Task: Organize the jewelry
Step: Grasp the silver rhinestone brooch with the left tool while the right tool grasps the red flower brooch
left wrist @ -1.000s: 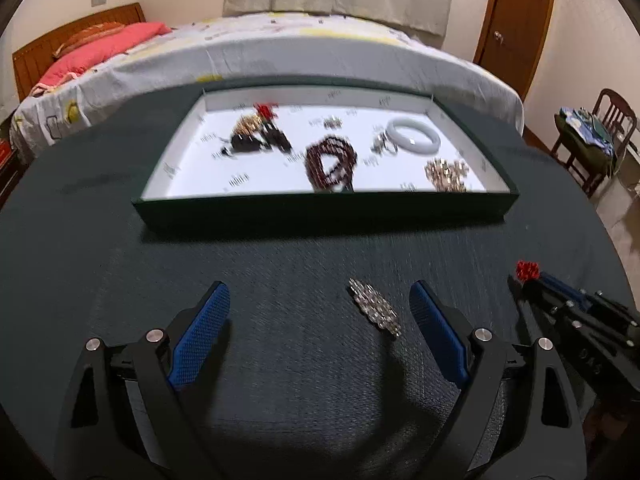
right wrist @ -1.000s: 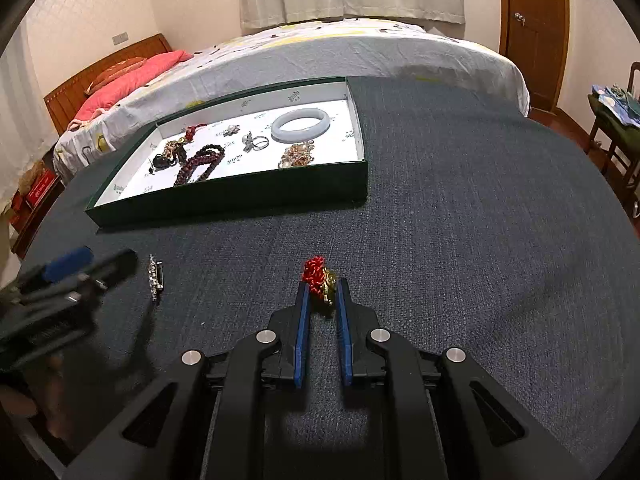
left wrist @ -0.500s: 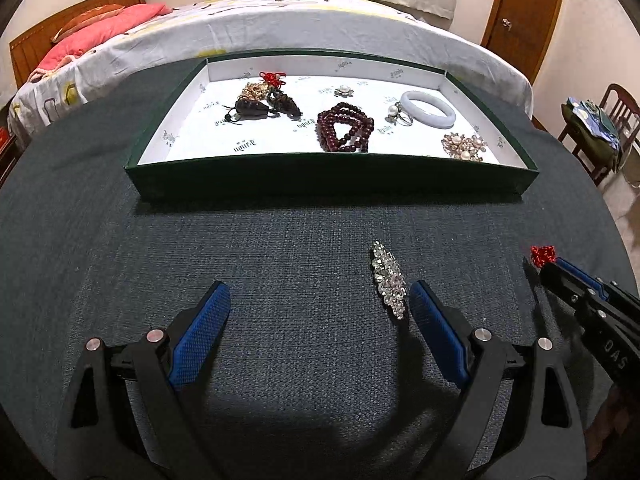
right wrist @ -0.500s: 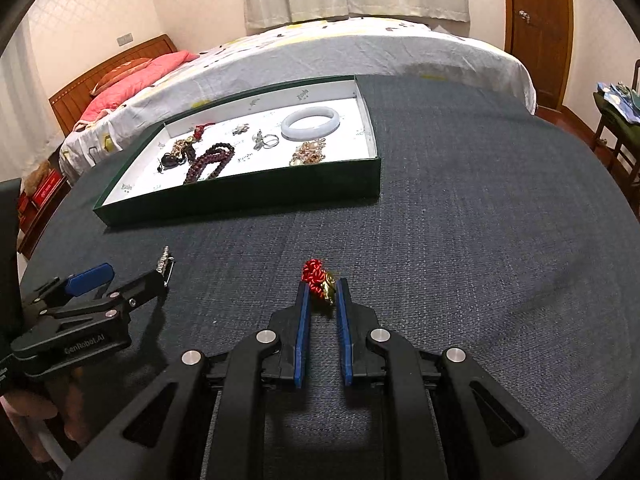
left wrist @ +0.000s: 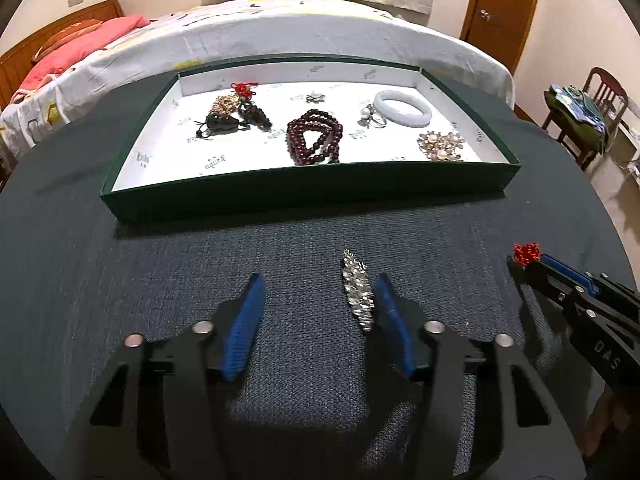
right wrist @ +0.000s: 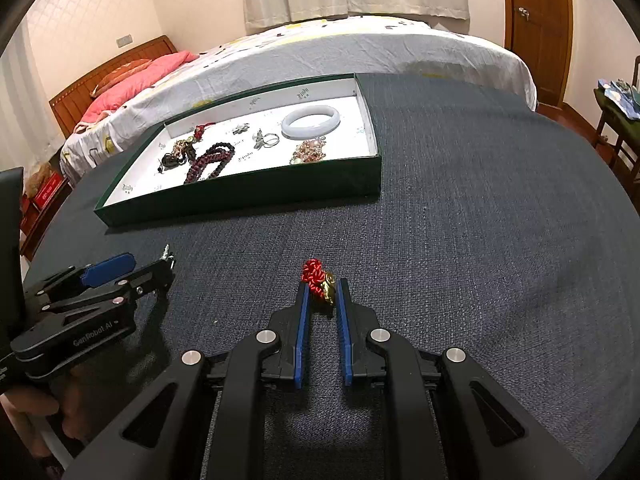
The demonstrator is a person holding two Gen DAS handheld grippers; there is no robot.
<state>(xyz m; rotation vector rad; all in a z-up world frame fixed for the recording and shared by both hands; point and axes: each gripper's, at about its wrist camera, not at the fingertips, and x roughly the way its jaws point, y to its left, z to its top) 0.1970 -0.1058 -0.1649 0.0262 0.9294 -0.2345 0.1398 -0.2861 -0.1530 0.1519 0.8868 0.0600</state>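
A silver rhinestone brooch [left wrist: 357,294] lies on the dark blue table cloth [left wrist: 160,264] between the fingers of my left gripper [left wrist: 319,280]. It rests right beside the right pad, far from the left one. The jaws are closing and do not grip it. From the right wrist view, my left gripper [right wrist: 154,264] is at the left, with the brooch's tip [right wrist: 166,250] peeking out. My right gripper [right wrist: 322,285] is shut on a red knot charm [right wrist: 316,276] with a gold piece. It also shows as my right gripper [left wrist: 530,266] at the far right with the red knot charm [left wrist: 526,253].
A green tray [left wrist: 304,196] with white lining sits further back. It holds a dark red bead bracelet [left wrist: 316,138], a white bangle [left wrist: 402,108], a pearl brooch [left wrist: 440,146], a ring [left wrist: 372,118] and dark pendants [left wrist: 228,120]. Behind the table are a bed [left wrist: 280,28] and a chair [left wrist: 600,92].
My left gripper's jaws have narrowed around the silver brooch, which now lies against the right finger. The right gripper holds still with the red knot charm.
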